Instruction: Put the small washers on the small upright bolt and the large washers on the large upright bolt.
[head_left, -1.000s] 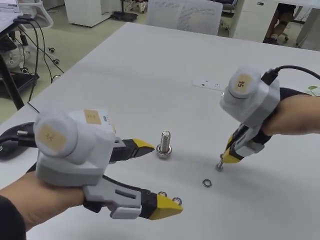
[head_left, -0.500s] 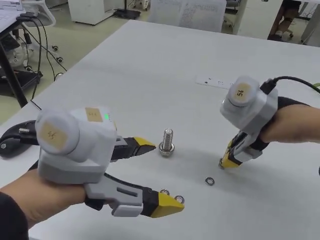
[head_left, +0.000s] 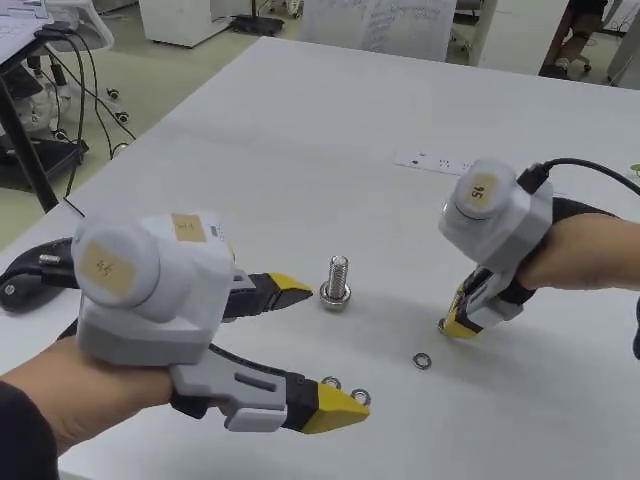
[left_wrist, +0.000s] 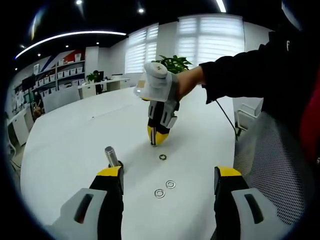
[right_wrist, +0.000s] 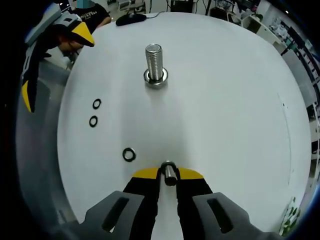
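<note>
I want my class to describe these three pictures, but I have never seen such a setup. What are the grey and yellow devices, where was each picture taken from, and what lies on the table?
There is no robot: a person holds a two-jaw gripper in each hand. The wide picture comes from a headset camera looking down. The two round ones come from a camera riding on each gripper. On the white table stands a large upright bolt, with a lone washer and two more washers lying loose nearby. The left gripper is open and holds nothing. The right gripper is shut on the small bolt, tips down at the table.
</note>
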